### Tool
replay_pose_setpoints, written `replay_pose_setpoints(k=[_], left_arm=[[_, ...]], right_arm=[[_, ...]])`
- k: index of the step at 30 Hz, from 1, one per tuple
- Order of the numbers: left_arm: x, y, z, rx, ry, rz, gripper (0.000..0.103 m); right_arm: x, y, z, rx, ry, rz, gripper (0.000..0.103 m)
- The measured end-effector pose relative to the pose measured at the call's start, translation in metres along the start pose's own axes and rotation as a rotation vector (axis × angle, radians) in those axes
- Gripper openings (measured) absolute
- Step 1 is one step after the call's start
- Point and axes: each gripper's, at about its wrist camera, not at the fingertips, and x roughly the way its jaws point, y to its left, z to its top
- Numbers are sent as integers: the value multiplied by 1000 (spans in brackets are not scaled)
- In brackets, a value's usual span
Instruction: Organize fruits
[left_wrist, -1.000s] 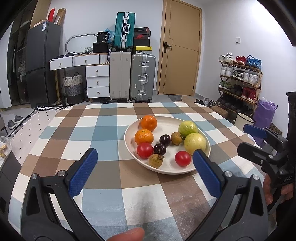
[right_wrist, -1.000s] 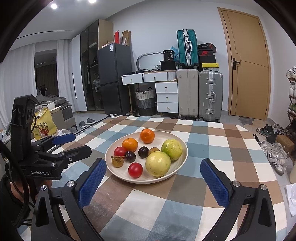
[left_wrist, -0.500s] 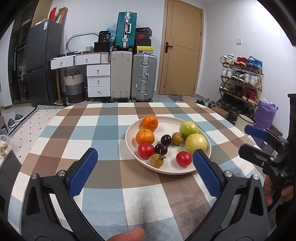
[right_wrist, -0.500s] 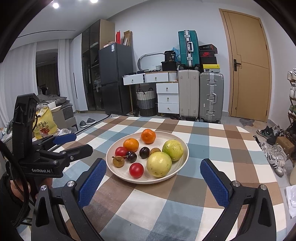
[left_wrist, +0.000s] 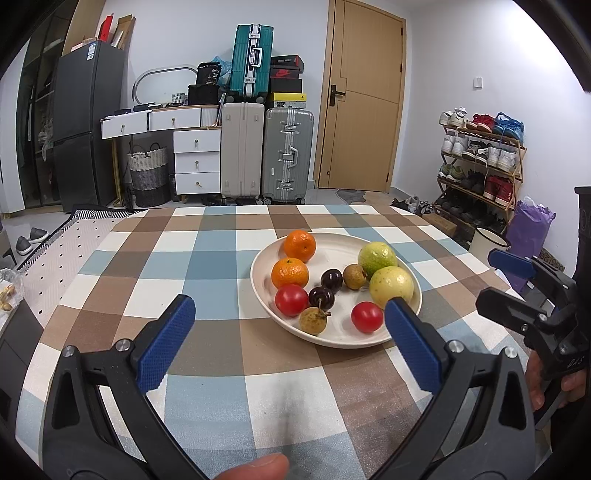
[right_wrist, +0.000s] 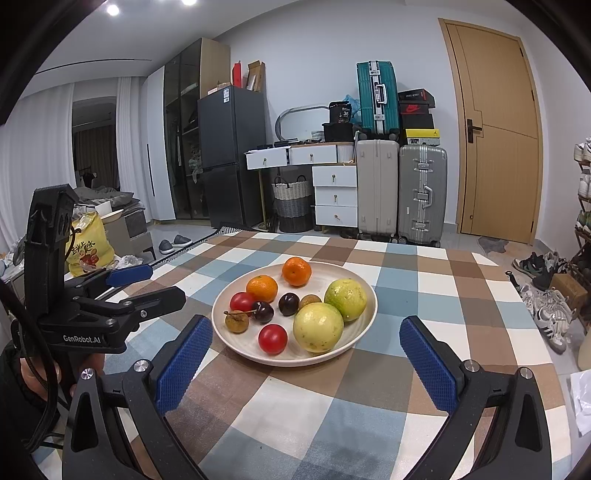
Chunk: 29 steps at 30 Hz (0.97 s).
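White plate (left_wrist: 369, 338) of fruit ahead of spread fingers (left_wrist: 166, 341)

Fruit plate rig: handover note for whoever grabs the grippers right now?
Left gripper: open, empty, short of the plate.
Right gripper: open, empty, facing the plate from the near side.
On the plate: two oranges, two tomatoes, two dark cherries, two small brown fruits, a green fruit and a yellow fruit.
Done: nothing picked.
Left: all the sorting.
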Motion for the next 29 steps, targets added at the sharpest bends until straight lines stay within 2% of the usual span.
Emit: replay_pose_setpoints(k=[29], left_arm=[[0,3,1,-3,-3,3,102]], right_arm=[[1,1,1,-8,0,3,103]])
